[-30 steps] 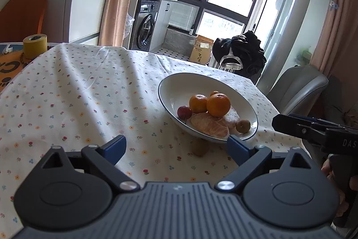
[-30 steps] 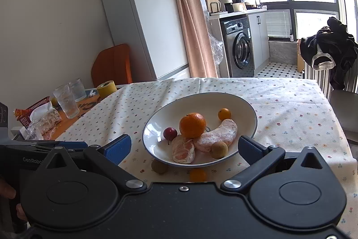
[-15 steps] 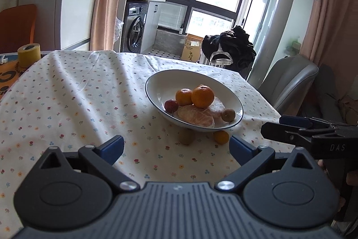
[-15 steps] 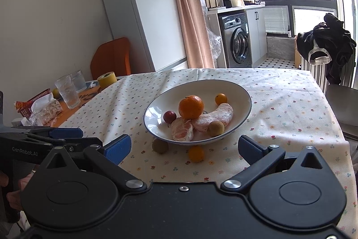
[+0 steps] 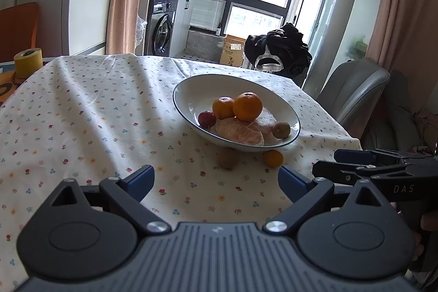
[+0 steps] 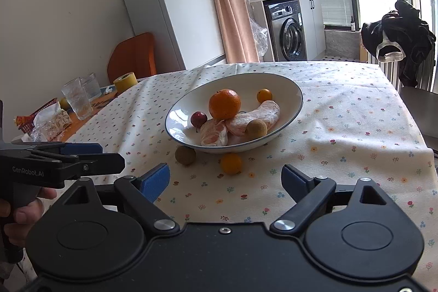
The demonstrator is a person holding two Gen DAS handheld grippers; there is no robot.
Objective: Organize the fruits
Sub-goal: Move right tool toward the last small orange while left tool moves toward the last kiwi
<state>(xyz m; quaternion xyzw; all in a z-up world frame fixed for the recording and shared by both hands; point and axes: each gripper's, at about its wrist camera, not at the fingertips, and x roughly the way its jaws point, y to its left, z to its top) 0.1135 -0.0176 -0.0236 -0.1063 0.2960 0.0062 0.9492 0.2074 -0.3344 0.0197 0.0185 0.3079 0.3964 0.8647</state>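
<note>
A white bowl (image 5: 191, 93) (image 6: 290, 89) on the flowered tablecloth holds a large orange (image 5: 247, 106) (image 6: 224, 104), a smaller orange (image 5: 223, 107) (image 6: 264, 95), a red fruit (image 5: 207, 119) (image 6: 198, 119), peeled citrus pieces (image 5: 239, 132) (image 6: 257, 116) and a brown round fruit (image 5: 281, 130) (image 6: 256, 129). On the cloth in front of the bowl lie a brown fruit (image 5: 228, 158) (image 6: 185, 155) and a small orange fruit (image 5: 272, 158) (image 6: 231, 163). My left gripper (image 5: 216, 179) and right gripper (image 6: 225, 179) both stand open and empty, short of these two fruits.
A yellow tape roll (image 5: 28, 58) (image 6: 125, 78), two glasses (image 6: 77, 97) and snack packets (image 6: 49, 122) sit at the table's left end. A grey chair (image 5: 353, 89) stands at the right edge. Clothes hang on a rack (image 6: 397, 37) behind the table.
Both grippers have drawn back from the bowl. The two fruits on the cloth, earlier partly hidden behind the gripper bodies, now show fully. The jaws stayed open.
</note>
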